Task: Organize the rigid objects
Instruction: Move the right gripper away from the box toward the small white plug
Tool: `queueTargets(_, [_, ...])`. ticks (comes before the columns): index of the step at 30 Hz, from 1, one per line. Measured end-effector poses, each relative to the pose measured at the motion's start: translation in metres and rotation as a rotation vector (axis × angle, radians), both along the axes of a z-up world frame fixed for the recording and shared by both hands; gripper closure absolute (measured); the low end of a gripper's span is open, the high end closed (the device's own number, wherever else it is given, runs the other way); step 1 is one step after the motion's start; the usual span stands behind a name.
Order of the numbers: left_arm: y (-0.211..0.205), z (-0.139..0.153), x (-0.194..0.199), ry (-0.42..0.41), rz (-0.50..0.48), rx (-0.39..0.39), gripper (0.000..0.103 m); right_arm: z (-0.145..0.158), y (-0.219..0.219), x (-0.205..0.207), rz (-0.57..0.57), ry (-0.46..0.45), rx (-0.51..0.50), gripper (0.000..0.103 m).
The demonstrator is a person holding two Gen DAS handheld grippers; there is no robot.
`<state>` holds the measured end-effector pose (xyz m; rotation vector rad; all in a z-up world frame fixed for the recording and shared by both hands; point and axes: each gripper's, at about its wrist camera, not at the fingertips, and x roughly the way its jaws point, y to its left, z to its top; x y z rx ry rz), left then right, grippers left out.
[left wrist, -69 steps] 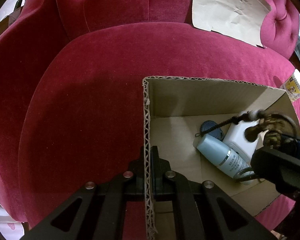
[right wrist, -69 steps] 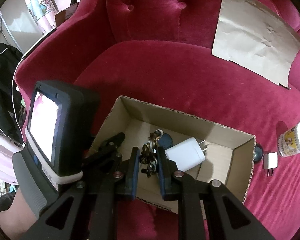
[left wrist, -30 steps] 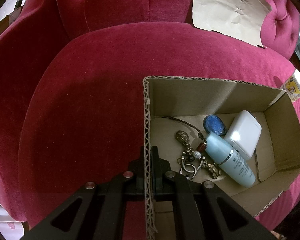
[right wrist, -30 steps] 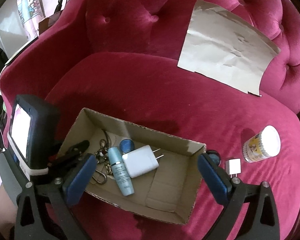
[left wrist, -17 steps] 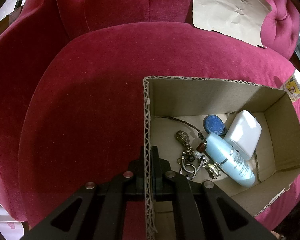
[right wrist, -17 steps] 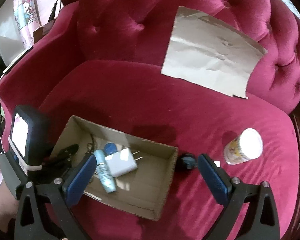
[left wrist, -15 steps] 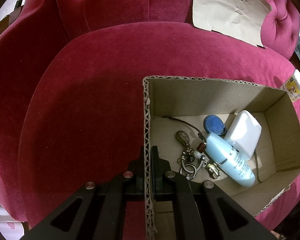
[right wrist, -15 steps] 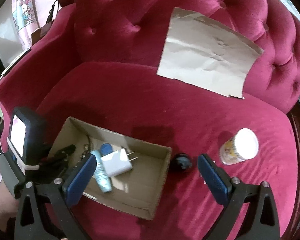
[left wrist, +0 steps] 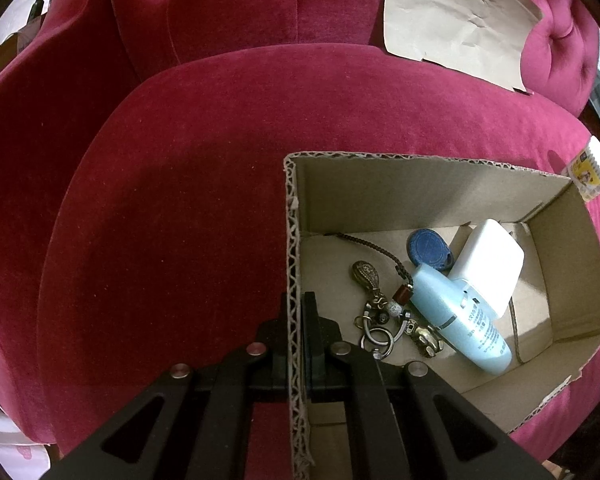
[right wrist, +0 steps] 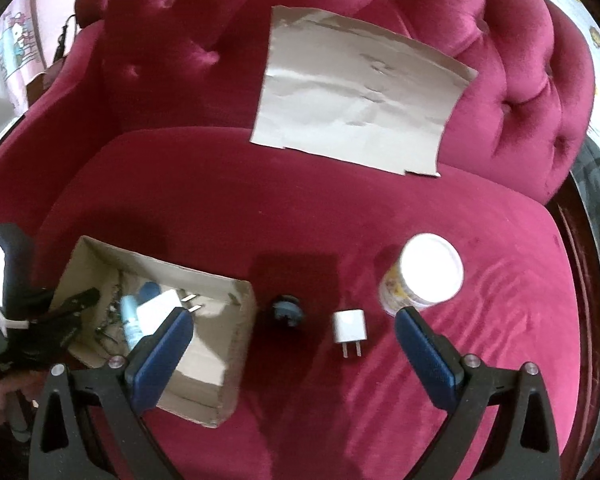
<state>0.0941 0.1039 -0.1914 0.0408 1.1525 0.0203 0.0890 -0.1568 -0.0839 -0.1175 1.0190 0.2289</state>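
Note:
An open cardboard box (left wrist: 568, 248) (right wrist: 236, 312) sits on the red velvet seat. It holds a keychain (left wrist: 384, 312), a pale blue bottle (left wrist: 460, 320), a white charger (left wrist: 488, 268) and a blue tag (left wrist: 428, 248). My left gripper (left wrist: 296, 316) is shut on the box's left wall. My right gripper (right wrist: 292, 328) is open and empty above the seat right of the box. A small white plug (right wrist: 350, 326), a dark round object (right wrist: 285, 307) and a white-lidded cup (right wrist: 424, 276) lie on the seat between its fingers.
A sheet of brown cardboard (right wrist: 360, 96) leans against the tufted backrest (right wrist: 520, 92). The cup also shows at the right edge of the left wrist view (left wrist: 592, 168). The seat's right edge meets a dark wooden frame (right wrist: 580, 240).
My right gripper dropped the keychain into the box, opened wide, then rose and swung right over the plug, dark object and cup. The left gripper and box have not moved.

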Motion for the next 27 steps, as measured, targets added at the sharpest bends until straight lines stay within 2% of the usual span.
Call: queueTargets(27, [-0.003,0.000,0.000,0.001,-0.006,0.009,0.100,-0.070,-0.054,0.009,-0.115,0.058,-0.012,0.000])
